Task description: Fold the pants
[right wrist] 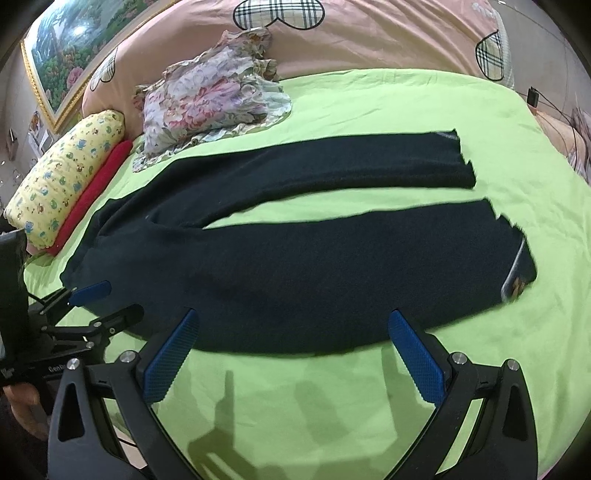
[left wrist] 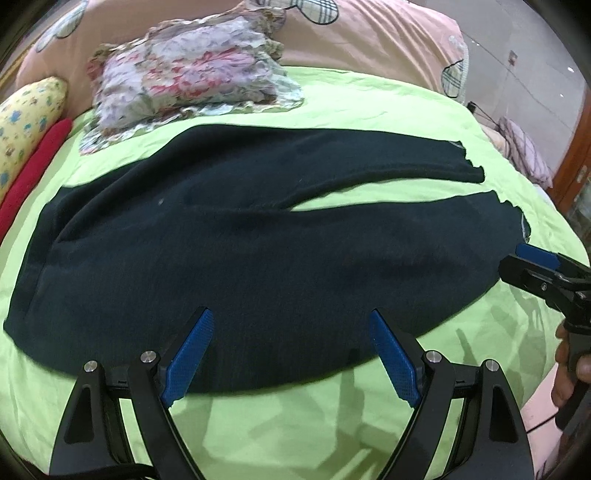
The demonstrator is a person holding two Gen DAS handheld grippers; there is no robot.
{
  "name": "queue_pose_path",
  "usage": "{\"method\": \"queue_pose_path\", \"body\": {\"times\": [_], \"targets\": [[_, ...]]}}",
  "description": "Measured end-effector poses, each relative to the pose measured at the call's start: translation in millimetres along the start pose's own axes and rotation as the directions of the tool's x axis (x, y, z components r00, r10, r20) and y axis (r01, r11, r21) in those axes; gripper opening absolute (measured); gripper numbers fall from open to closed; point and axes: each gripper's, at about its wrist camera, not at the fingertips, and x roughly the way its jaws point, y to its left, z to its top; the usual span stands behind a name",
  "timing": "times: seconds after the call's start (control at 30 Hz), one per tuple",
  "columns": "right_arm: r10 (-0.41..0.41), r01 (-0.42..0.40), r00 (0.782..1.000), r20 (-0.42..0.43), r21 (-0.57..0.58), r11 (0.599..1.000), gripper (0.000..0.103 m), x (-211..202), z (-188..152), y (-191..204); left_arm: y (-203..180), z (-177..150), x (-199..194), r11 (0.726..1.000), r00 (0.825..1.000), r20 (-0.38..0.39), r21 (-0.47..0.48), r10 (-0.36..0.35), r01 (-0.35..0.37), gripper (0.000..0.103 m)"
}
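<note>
Dark navy pants [left wrist: 229, 254] lie flat on the green sheet [left wrist: 303, 417], waist to the left, both legs spread to the right with a gap between them. They show the same way in the right wrist view [right wrist: 295, 273]. My left gripper [left wrist: 291, 321] is open and empty, its blue pads over the near edge of the seat. My right gripper [right wrist: 293, 321] is open and empty over the near leg's edge. The right gripper also shows at the right in the left wrist view [left wrist: 535, 264]. The left gripper shows at the left in the right wrist view [right wrist: 96, 295].
A folded floral cloth [right wrist: 210, 99] lies at the back of the bed. A yellow patterned pillow [right wrist: 62, 173] and a red roll [right wrist: 92, 195] lie along the left side. A pink quilt [right wrist: 369, 33] with plaid hearts is behind. A cable and plug [right wrist: 533, 98] sit at the far right.
</note>
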Motion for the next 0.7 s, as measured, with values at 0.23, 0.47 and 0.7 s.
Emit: {"method": "queue_pose_path", "body": {"times": [0.23,0.47,0.7], "targets": [[-0.024,0.023,1.0,0.014,0.034,0.999,0.102,4.3,35.3,-35.1,-4.3,39.0,14.9,0.998,1.0,-0.002,0.067,-0.017,0.017,0.086],[-0.023,0.022,1.0,0.014,0.078,0.997,0.102,16.4,79.5,-76.0,-9.3,91.2,43.9,0.991,0.998,-0.027,0.119,-0.061,0.064,0.086],[-0.037,0.038,0.999,-0.014,0.079,0.996,0.102,36.5,119.2,-118.5,-17.9,150.6,75.9,0.971,0.989,-0.059,0.186,-0.139,0.148,0.086]]}}
